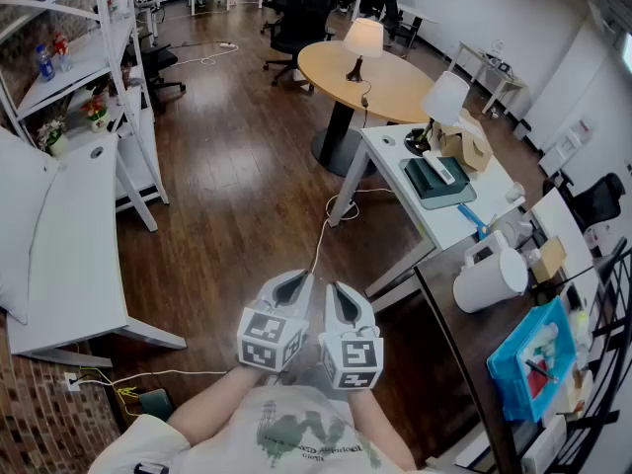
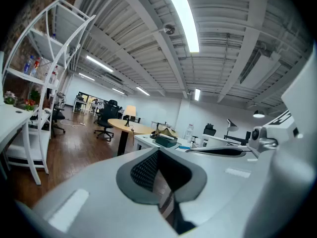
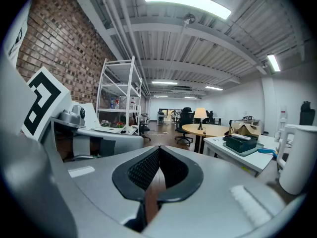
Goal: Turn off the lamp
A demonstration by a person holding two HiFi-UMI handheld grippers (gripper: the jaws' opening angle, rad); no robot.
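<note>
Step in hand: approach. The lit table lamp with cream shade and dark stem (image 1: 362, 39) stands on the round tan wooden table (image 1: 405, 92), well apart from both grippers across the brown plank floor (image 1: 247, 186).

The left gripper (image 1: 294, 282) and right gripper (image 1: 342, 292) sit side by side near the body. Each has its jaws pressed almost together, with nothing between them.

Judgement: walk up first. The switch position cannot be told from here, so find it at close range. Then press with one closed tip and keep the other gripper ready to steady the base.

Dark wooden floor (image 1: 237, 166), brick wall (image 3: 59, 48), white shelving (image 1: 84, 59), round table (image 1: 407, 93), office chairs (image 1: 301, 18), ceiling strip lights (image 3: 188, 1)
</note>
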